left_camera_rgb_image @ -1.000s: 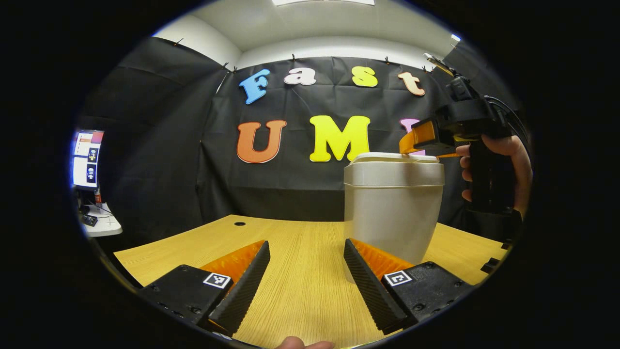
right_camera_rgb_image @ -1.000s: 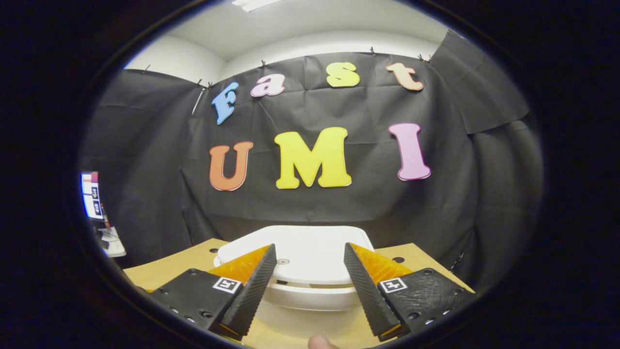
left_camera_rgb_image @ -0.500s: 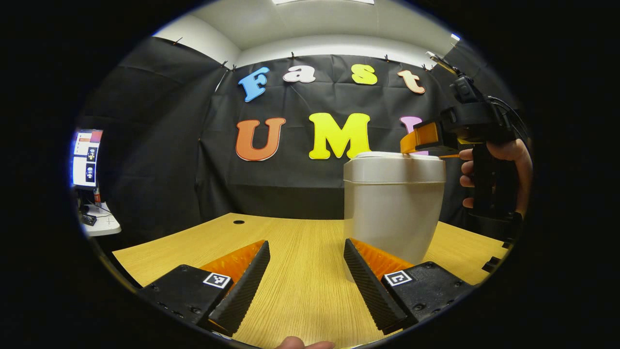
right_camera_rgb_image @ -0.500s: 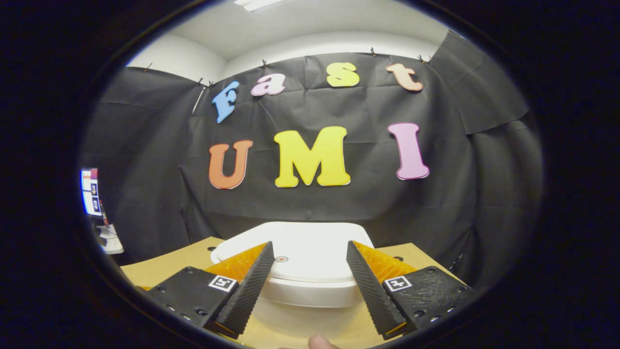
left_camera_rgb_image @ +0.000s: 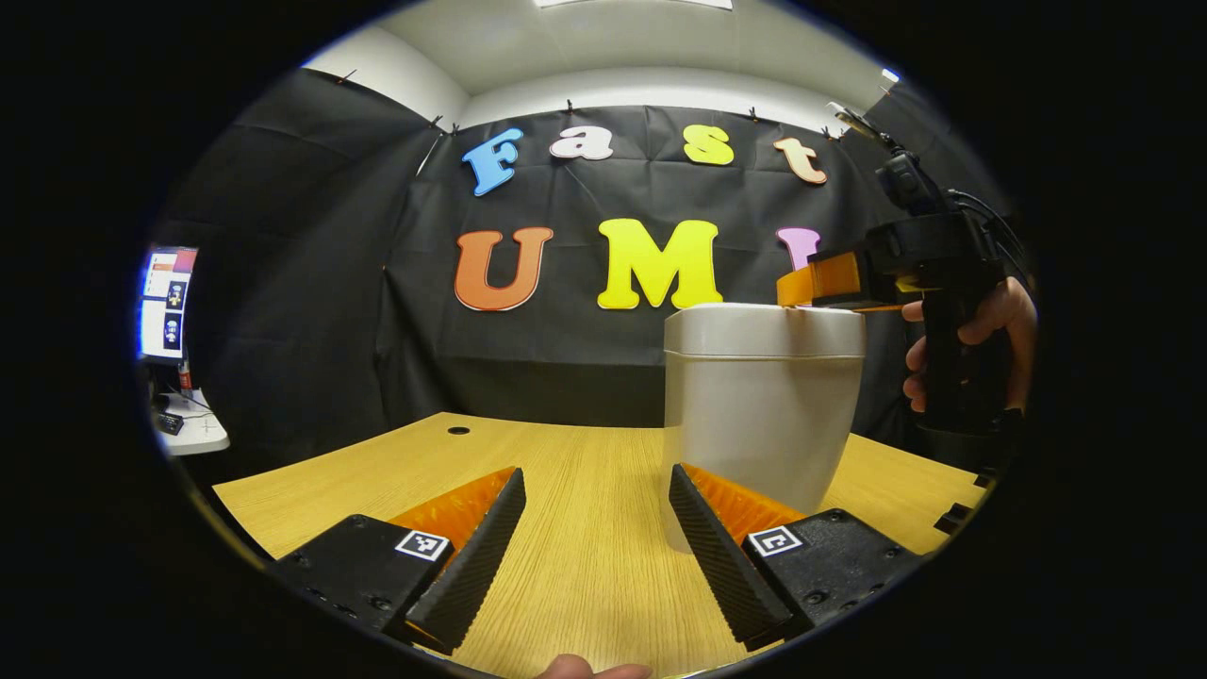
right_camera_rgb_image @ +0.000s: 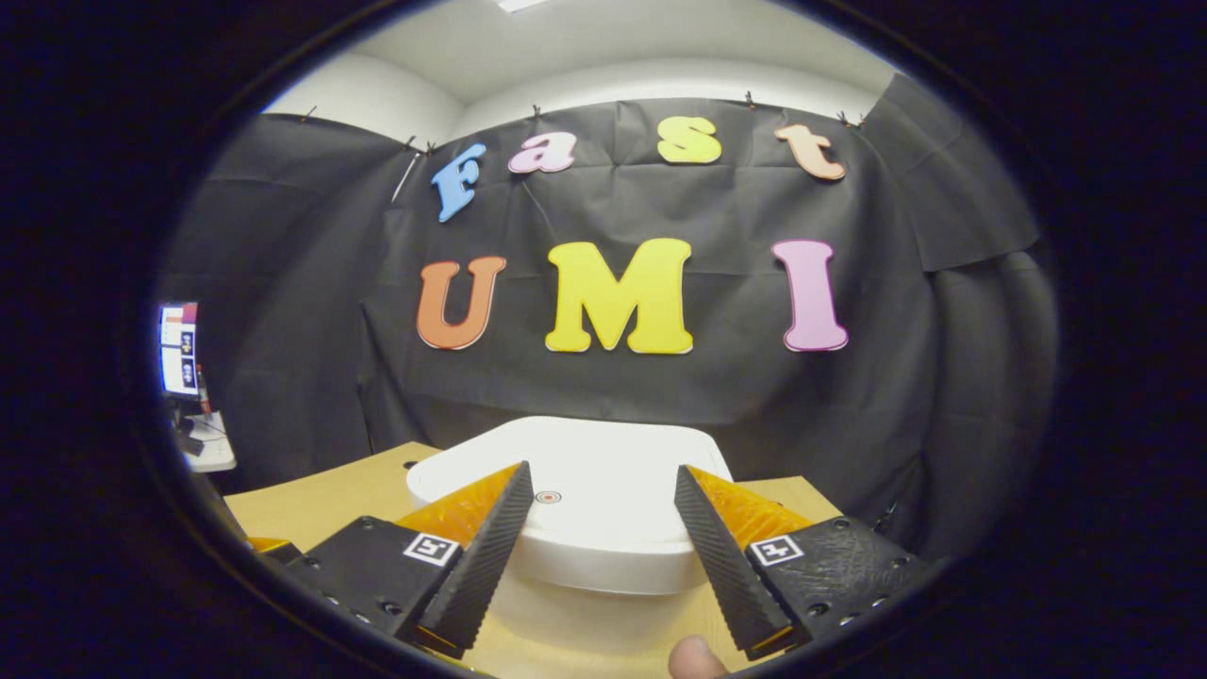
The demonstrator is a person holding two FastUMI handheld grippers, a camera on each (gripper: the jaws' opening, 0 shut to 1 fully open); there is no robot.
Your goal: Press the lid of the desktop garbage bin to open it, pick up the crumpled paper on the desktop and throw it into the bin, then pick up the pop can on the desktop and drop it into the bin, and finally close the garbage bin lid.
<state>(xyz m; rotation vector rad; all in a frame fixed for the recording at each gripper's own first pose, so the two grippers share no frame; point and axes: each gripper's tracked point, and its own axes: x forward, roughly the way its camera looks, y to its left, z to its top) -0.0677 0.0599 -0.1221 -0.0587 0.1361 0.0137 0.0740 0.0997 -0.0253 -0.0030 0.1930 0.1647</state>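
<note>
While right tongs (right_camera_rgb_image: 599, 556) hang spread over lid (right_camera_rgb_image: 603, 471), bin (left_camera_rgb_image: 759, 405) stands right of centre on table (left_camera_rgb_image: 566, 490), lid now flatter than a second ago, looks shut. Left tongs (left_camera_rgb_image: 594, 556) spread, low. No paper or can visible.

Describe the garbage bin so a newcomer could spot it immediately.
Start at the wooden table in front of the black cloth wall. On the table's right side, in the left gripper view, stands the garbage bin, with the right gripper just above its lid. It is a pale tub, narrower toward its base, with a flat white lid lying shut.
</note>
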